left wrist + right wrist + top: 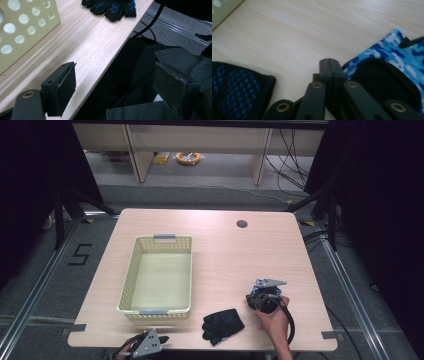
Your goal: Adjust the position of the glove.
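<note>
A black glove with blue dots (222, 325) lies flat near the table's front edge, also seen in the left gripper view (112, 6) and the right gripper view (234, 87). A blue camouflage glove (387, 57) with a black cuff lies right beside my right gripper (329, 62), whose jaws are pressed together with nothing visible between the tips. In the high view a hand holds that right gripper (265, 295) just right of the black glove. My left gripper (117, 87) is open, its jaws wide apart over the table's front edge, low at the left (147, 345).
A pale yellow perforated basket (131, 270) stands left of centre with nothing in it, and its wall (25, 25) is close to the left gripper. A round cable hole (242, 224) sits at the back right. Dark clothing (140, 75) lies below the table's edge.
</note>
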`<state>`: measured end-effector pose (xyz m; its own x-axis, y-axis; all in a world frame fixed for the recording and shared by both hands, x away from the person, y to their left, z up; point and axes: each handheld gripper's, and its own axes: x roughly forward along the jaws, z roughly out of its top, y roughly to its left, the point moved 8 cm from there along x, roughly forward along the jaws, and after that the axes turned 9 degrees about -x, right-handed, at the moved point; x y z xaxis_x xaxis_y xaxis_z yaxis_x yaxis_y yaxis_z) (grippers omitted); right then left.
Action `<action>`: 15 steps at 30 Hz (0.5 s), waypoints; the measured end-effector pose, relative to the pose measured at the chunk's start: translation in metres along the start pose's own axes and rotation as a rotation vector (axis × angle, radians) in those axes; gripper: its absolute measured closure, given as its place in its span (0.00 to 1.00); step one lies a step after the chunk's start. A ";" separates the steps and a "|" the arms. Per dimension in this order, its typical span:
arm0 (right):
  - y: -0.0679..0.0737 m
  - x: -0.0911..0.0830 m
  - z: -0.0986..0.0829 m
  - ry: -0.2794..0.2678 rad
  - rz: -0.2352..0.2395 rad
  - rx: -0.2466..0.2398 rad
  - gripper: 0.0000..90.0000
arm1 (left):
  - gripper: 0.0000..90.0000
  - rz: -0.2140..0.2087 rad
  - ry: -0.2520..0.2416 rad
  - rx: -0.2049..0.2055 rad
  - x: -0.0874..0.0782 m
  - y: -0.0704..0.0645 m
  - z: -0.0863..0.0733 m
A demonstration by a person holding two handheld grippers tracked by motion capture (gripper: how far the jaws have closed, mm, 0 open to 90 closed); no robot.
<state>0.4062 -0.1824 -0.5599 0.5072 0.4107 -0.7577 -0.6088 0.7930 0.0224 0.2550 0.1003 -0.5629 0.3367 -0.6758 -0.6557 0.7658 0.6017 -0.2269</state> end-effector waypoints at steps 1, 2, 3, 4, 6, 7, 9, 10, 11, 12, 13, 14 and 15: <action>0.000 0.000 0.000 0.000 0.000 0.000 1.00 | 0.20 -0.004 -0.007 0.002 0.000 -0.001 0.001; 0.000 -0.007 -0.006 -0.002 0.002 0.020 1.00 | 0.20 -0.002 -0.009 0.008 -0.001 -0.001 0.001; -0.002 -0.009 -0.009 -0.008 -0.002 -0.005 1.00 | 0.20 -0.002 -0.009 0.008 -0.001 -0.001 0.001; -0.002 -0.009 -0.009 -0.008 -0.002 -0.005 1.00 | 0.20 -0.001 -0.013 -0.007 0.000 -0.001 0.001; -0.002 -0.017 -0.017 0.012 0.001 0.023 1.00 | 0.20 0.000 0.004 0.003 0.000 0.001 0.000; -0.003 -0.019 -0.020 0.013 0.008 0.026 1.00 | 0.20 0.000 0.000 0.000 0.000 0.000 0.000; -0.007 -0.025 -0.027 -0.010 0.012 0.022 1.00 | 0.20 -0.004 -0.008 -0.008 0.000 -0.001 0.001; -0.009 -0.027 -0.030 -0.010 -0.006 0.032 1.00 | 0.20 -0.002 -0.008 0.019 -0.001 0.000 0.001; -0.011 -0.030 -0.033 -0.008 -0.007 0.032 1.00 | 0.20 -0.002 -0.008 0.015 -0.001 0.000 0.001; -0.013 -0.033 -0.036 -0.014 -0.015 0.022 1.00 | 0.20 -0.002 -0.007 -0.004 0.000 -0.001 0.001; -0.014 -0.035 -0.039 -0.010 -0.014 0.044 1.00 | 0.20 0.000 -0.007 -0.007 0.000 -0.001 0.001; -0.015 -0.038 -0.042 -0.015 -0.011 0.052 1.00 | 0.20 0.001 -0.010 -0.009 0.000 0.000 0.001; -0.015 -0.042 -0.046 0.012 -0.008 0.079 1.00 | 0.20 0.002 0.000 0.002 0.000 0.000 0.000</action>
<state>0.3661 -0.2325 -0.5581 0.5042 0.3989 -0.7659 -0.5544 0.8295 0.0671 0.2554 0.1006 -0.5627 0.3384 -0.6744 -0.6563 0.7663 0.6023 -0.2239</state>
